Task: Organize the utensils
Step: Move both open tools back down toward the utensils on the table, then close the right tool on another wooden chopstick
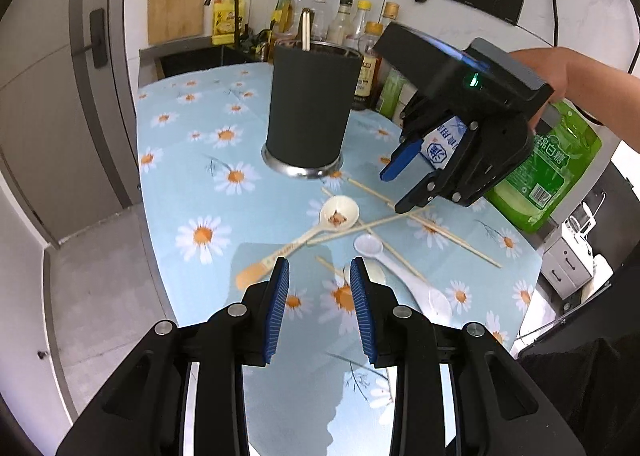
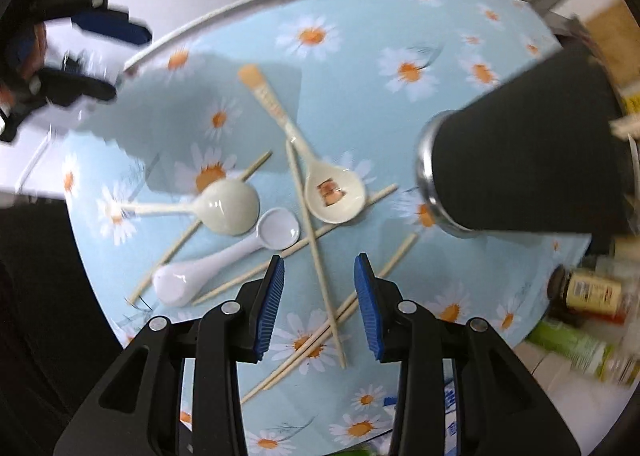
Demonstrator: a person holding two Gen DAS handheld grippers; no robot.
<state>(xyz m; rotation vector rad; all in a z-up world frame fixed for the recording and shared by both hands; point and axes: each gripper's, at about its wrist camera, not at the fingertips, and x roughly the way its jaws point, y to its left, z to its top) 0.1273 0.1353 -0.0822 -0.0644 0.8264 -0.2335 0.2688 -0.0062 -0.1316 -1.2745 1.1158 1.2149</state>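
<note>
Where the spoons (image 2: 336,196) and chopsticks (image 2: 316,256) lie crossed mid-table (image 1: 180,144), bare cloth stays free on the left up to the rim. Beyond them stands the dark holder (image 1: 310,112), apparently with two utensils inside. Both the left gripper (image 1: 320,292) and the right gripper (image 2: 320,296) hover part-open, gripping nothing.
</note>
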